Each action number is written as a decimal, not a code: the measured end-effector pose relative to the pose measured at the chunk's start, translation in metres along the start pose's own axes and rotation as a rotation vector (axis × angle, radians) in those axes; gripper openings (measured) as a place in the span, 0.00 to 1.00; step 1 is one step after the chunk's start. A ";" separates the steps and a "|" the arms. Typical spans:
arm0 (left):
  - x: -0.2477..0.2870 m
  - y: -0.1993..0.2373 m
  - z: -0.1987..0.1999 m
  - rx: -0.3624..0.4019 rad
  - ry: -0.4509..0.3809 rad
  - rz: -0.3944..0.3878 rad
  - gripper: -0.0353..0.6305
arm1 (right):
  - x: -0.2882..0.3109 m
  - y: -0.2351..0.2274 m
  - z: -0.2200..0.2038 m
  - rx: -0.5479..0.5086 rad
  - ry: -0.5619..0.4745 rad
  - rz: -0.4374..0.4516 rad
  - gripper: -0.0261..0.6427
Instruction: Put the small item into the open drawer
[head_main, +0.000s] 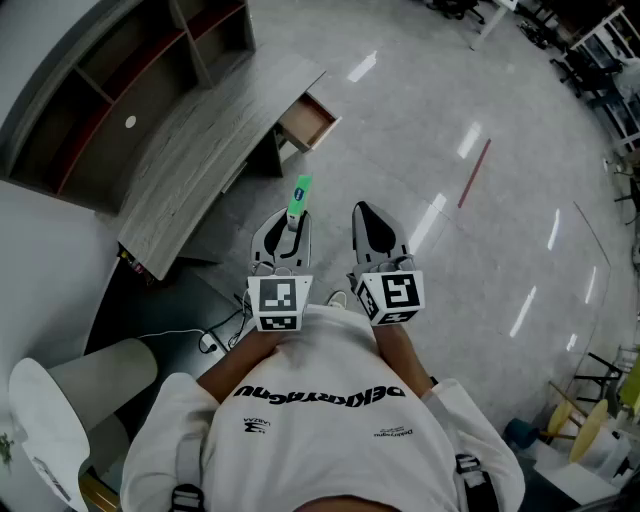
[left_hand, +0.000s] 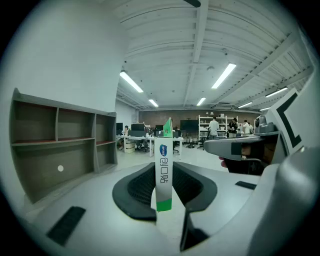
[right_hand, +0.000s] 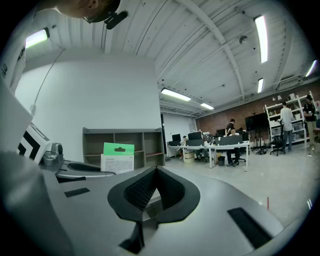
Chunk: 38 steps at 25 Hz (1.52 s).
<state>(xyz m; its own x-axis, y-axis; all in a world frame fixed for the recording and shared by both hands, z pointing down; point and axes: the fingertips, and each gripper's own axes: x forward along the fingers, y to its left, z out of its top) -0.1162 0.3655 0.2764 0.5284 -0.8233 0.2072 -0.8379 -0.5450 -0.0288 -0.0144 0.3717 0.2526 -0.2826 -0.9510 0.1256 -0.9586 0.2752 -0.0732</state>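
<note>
Packet's (head_main: 299, 200) lower end is buried between the left gripper's (head_main: 291, 228) jaws, so only the upper part shows. Its print is too small to read in the head view. In the left gripper view it is edge-on, a thin strip, with the flat faces turned away. The right gripper view shows one flat face, green header over white, bottom cut off by the left gripper body.

Drawer (head_main: 307, 120) is pulled out of the desk (head_main: 200, 160). Its inside is partly visible in the head view but the contents cannot be made out. Neither gripper view shows the drawer. Shelf (head_main: 120, 70) behind the desk is cut off at the top edge. The hands are hidden under the marker cubes (head_main: 276, 303).

Packet's long axis runs along the left jaws, pointing to 12 o'clock in the head view, green end farthest from the person. In the left gripper view it stands upright, slightly tilted.

Left claw is pinching the packet, pads on its two flat faces. Right gripper (head_main: 372, 228) has its jaws pressed together at the tips, nothing in them, and sits at 3 o'clock of the left one, just beside it.

Packet is in the air over the floor, off the desk. Drawer lies at 12 o'clock from it, well apart.
</note>
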 end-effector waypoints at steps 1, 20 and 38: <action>0.002 -0.002 -0.001 0.000 0.000 0.002 0.21 | 0.000 -0.003 -0.001 0.001 -0.001 0.002 0.08; 0.022 -0.068 -0.013 -0.047 0.038 0.107 0.21 | -0.022 -0.070 -0.016 0.051 0.008 0.089 0.08; 0.134 -0.005 -0.019 -0.075 0.080 0.111 0.21 | 0.103 -0.110 -0.028 0.046 0.083 0.119 0.08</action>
<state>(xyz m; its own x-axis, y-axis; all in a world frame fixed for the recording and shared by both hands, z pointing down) -0.0437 0.2606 0.3226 0.4219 -0.8610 0.2841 -0.9000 -0.4355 0.0168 0.0610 0.2472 0.3016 -0.3979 -0.8967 0.1942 -0.9161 0.3767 -0.1373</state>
